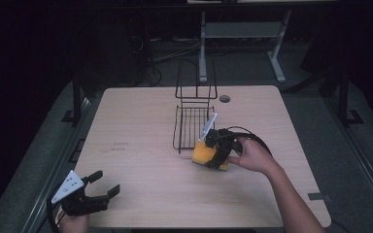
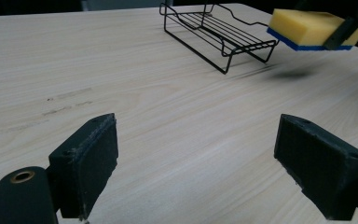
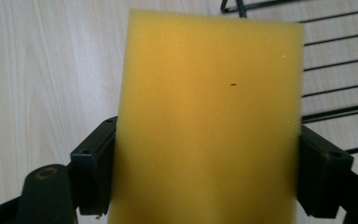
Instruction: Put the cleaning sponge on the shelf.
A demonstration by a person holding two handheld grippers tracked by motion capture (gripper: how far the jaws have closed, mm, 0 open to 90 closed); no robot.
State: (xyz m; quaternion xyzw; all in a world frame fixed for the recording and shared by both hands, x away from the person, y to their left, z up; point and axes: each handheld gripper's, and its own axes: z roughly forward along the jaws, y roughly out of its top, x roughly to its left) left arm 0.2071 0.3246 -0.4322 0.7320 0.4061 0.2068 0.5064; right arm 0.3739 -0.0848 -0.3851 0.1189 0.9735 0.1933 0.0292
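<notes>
— Sponge, yellow foam block with a blue underside [image 1: 205,155], is clamped across its width in the right hand-held gripper [image 1: 217,152]. Both black pads press into its sides, so the jaws stand only as far apart as the sponge is wide.

— Is it resting on anything?

— No. From the left gripper view it hangs clear of the pale wooden worktop [image 1: 141,145], with its shadow on the wood beneath. It sits just beside the near right corner of the black wire rack [image 1: 192,125], slightly tilted.

— Anything in the way?

— The rack itself. Its low front rail lies right next to the sponge, and its tall looped back stands at the far end. In the right gripper view the wire bars run beside and beyond the sponge.

— And the other side?

— The left hand-held gripper [image 1: 100,188] is over the near left corner of the worktop, well apart from the rack, jaws spread wide with nothing between them, just bare wood. A small round grey grommet [image 1: 224,98] sits in the worktop past the rack.
</notes>
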